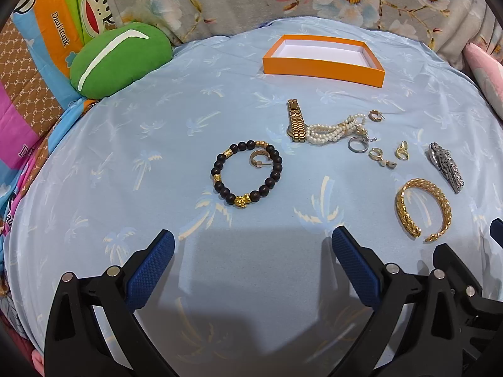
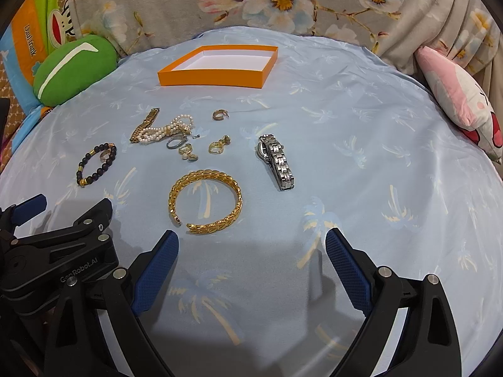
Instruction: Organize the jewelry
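Both grippers hang over the bed with their fingers spread wide and nothing between them. The jewelry lies scattered on the blue bedspread [image 2: 361, 119], and the orange box [image 2: 220, 69] sits beyond it, empty so far as its white floor shows.

The right gripper [image 2: 251, 257] is the one best placed. The gold cuff [image 2: 206, 201] lies flat just ahead of its fingers and a little toward the left finger, with the gap in the cuff turned toward the gripper. Beyond it and slightly right lies the silver watch [image 2: 278, 163], its long axis running roughly away from the fingers, tilted a bit.

The left gripper [image 1: 251, 257] faces the black bead bracelet [image 1: 248, 174], which lies flat ahead, near the middle of its reach but farther off than the cuff is from the right. A small gold hoop [image 1: 259, 158] rests inside the bracelet's ring.

Farther back, a gold watch [image 1: 296, 122] and a pearl bracelet [image 1: 330, 130] lie touching, possibly tangled; I can't tell from here. A few small earrings [image 1: 382, 155] lie between those and the silver watch.

I'd judge the right hand goes for the cuff first, then carries it forward to the box.
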The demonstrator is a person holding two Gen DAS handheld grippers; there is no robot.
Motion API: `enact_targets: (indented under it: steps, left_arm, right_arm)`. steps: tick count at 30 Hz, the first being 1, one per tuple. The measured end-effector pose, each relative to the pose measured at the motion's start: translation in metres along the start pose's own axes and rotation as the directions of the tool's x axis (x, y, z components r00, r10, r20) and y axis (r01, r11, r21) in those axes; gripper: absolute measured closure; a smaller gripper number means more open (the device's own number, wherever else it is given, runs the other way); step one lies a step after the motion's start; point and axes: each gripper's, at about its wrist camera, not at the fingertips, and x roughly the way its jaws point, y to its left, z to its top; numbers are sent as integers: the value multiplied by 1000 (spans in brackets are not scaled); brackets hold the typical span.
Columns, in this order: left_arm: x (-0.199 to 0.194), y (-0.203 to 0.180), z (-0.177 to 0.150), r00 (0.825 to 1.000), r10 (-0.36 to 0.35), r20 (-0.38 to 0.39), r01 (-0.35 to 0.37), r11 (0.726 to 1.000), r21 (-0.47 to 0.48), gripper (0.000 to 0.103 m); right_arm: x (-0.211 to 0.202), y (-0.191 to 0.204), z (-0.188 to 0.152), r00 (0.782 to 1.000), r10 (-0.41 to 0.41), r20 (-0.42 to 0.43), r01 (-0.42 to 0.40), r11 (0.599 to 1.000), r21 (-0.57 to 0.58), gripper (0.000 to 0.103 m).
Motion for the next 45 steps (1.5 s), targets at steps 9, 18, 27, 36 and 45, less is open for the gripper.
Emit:
enact_targets:
  steps: [9, 18, 27, 36, 45]
  left_arm:
    - [0, 0, -1, 1000, 1, 2, -1, 1000, 0, 5]
    - [1, -5, -3, 1000, 3, 5, -3, 1000, 3, 5]
    - [1, -5, -3, 1000, 3, 5, -3, 1000, 3, 5]
    - [0, -6, -2, 1000, 2, 8, -2, 1000, 1, 5]
    - [-1, -5, -2, 1000, 1, 8, -1, 1000, 1, 5]
  right_arm:
    - [1, 0, -1, 1000, 1, 1, -1, 1000, 0, 10]
    - [0, 0, 0, 1000, 2, 1, -2, 1000, 0, 10]
    - [-1, 0, 0, 1000, 3, 1, -3, 1000, 0, 10]
    - [-1, 0, -1, 1000, 3, 2, -3, 1000, 0, 10]
    - [-2, 0, 0, 1000, 4, 2, -4, 1000, 0, 10]
